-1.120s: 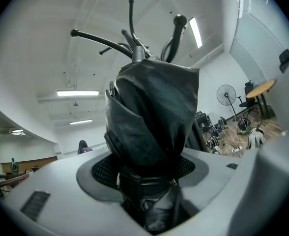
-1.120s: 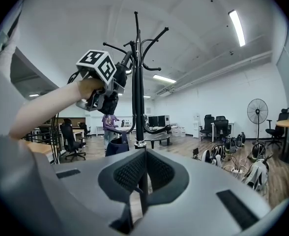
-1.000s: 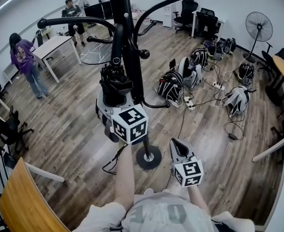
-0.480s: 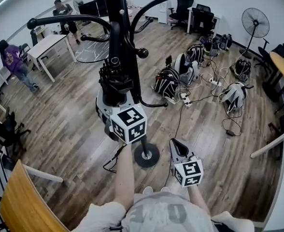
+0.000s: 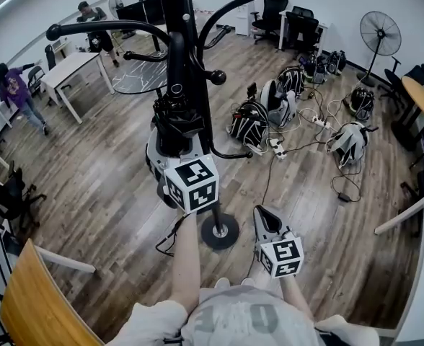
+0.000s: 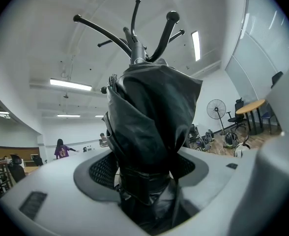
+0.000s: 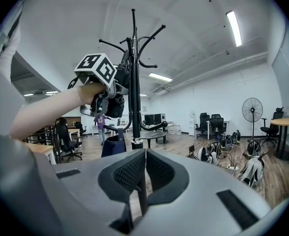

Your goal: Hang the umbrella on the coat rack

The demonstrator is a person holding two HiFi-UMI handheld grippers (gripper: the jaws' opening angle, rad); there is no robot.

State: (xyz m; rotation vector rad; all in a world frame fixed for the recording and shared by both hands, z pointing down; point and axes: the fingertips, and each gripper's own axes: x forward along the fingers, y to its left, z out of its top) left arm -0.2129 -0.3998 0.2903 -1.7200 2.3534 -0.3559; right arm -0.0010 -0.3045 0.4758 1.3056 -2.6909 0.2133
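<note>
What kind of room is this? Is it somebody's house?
Probably not a house: it looks like an office or lab workroom. There are white desks, black office chairs, and gear bags with cables on the floor.

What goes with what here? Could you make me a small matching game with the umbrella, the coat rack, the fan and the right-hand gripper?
Things:
1. umbrella
2. coat rack
3. fan
4. right gripper

States or places:
A. shut, with nothing in it
B. farthest away, at the right side of the room
C. clamped in the left gripper
D. a black pole with curved hooks, standing on the wooden floor

Pairs: 1-C, 2-D, 3-B, 4-A
</note>
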